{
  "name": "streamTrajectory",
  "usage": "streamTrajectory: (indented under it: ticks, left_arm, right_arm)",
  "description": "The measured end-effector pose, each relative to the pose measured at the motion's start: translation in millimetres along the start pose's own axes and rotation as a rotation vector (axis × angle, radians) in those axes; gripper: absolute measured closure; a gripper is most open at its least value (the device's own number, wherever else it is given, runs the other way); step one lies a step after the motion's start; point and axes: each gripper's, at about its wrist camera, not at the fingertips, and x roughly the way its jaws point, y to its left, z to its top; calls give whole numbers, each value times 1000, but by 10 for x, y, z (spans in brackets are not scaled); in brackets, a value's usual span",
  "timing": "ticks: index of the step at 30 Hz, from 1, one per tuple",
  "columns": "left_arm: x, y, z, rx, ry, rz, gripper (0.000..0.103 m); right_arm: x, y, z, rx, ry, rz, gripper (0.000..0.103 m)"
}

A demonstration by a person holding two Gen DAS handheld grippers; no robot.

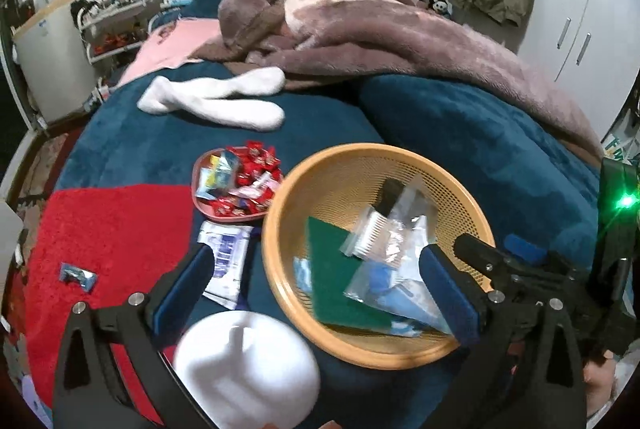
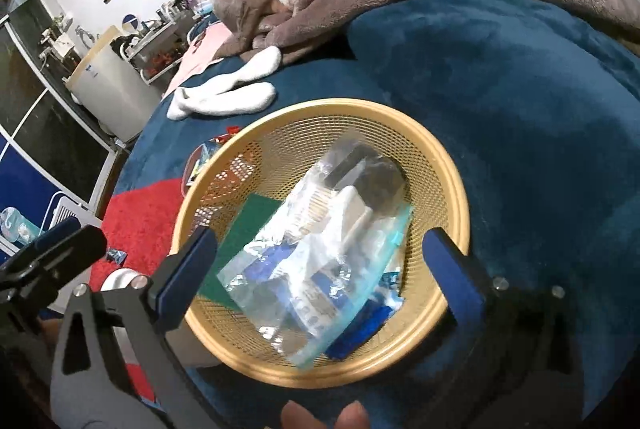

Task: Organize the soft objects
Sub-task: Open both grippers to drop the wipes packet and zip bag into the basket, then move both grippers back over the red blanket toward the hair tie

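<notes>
The left gripper is seen with its blue-padded fingers spread wide apart, nothing held between them, hovering above a bed. The right gripper is likewise spread wide and empty, poised directly over a round orange mesh basket.

The basket rests on a dark teal blanket in the near middle of the bed. Inside it, clear plastic bags are piled loosely over a green scouring pad; a bag of cotton swabs can be made out among them. Just left of the basket, a pink dish of red-wrapped sweets is set, with a white-and-blue packet lying nearer. A single wrapped sweet sits apart on a red mat at the left. Farther back, a pair of white socks is laid on the blanket, and beyond them a mauve fleece blanket is heaped. A blurred white rounded object is seen very near the left gripper; its identity cannot be told.

The socks are judged to be among the soft things not yet gathered, well apart from both grippers. Risks are judged as follows: the slick, crinkled bags could slip from a pinch or be dragged out together, and the light basket could be tipped by a rim knock on the yielding bedding.
</notes>
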Motion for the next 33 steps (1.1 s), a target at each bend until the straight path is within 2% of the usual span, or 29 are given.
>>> streamTrajectory:
  ticks: [2,7,12,17,22,26,30,32,33]
  left_arm:
    - [-73,72,-18,-5,-14,8,0]
    - [-337,418,-134,-14,-67,80,0]
    - [-595,964,-381,-41,-103,138,0]
    - [-723,1570,-705,-95,-94,181,0]
    - [-746,2157,-1136,-148,-57,216,0]
    - [-662,2623,-1564,-201,-9,257,0]
    - [-585,2936,-1917,-285,14,244,0]
    - [-543,3055,-2100,-326,16,231,1]
    - [-518,3095,-2173,-342,24,228,0]
  right_arm:
    - [-23,49,-9,-20,-12,-13,0]
    - [-112,271,-38,-72,-53,-15,0]
    - [-207,730,-131,-178,-94,5,0]
    - [-250,1339,-343,-281,-91,110,0]
    - [-225,2034,-760,-437,-59,186,0]
    - [-19,2530,-1219,-541,28,223,0]
    - [331,2813,-1633,-568,108,193,0]
    - [492,2861,-1773,-559,105,150,1]
    - [569,2864,-1823,-550,101,127,6]
